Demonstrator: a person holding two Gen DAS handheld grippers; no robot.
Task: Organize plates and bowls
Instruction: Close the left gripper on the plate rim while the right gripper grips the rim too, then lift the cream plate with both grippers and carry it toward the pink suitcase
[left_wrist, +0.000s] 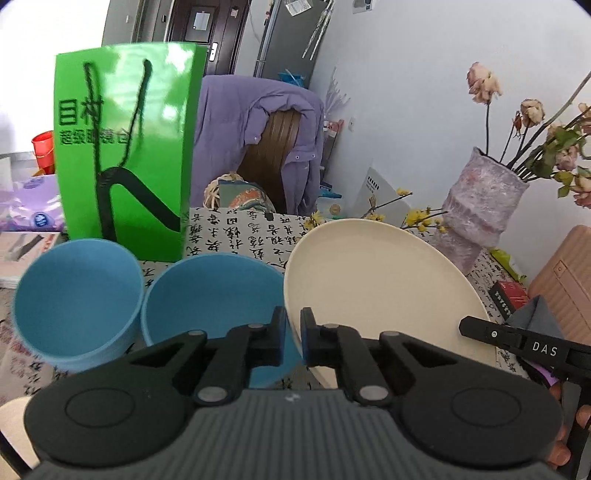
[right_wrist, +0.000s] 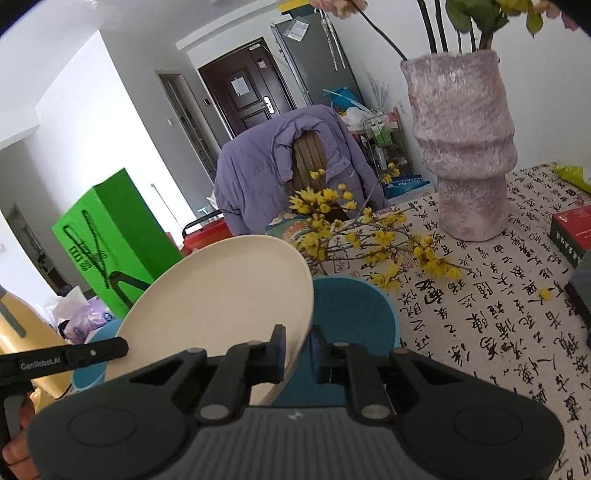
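A cream plate (left_wrist: 380, 288) is held tilted above the table by both grippers. My left gripper (left_wrist: 293, 334) is shut on its left rim. My right gripper (right_wrist: 297, 350) is shut on the plate's (right_wrist: 221, 306) right rim; its other end shows as a black finger at the right of the left wrist view. Two blue bowls stand to the left, one (left_wrist: 214, 299) just beside the plate and one (left_wrist: 77, 299) further left. A blue plate (right_wrist: 354, 321) lies on the tablecloth under the cream plate.
A green paper bag (left_wrist: 125, 155) stands behind the bowls. A pink vase (right_wrist: 465, 147) with roses and a yellow flower sprig (right_wrist: 369, 236) are at the back right. A red box (right_wrist: 572, 232) sits at the right edge. A chair with a purple jacket (left_wrist: 258, 140) stands behind the table.
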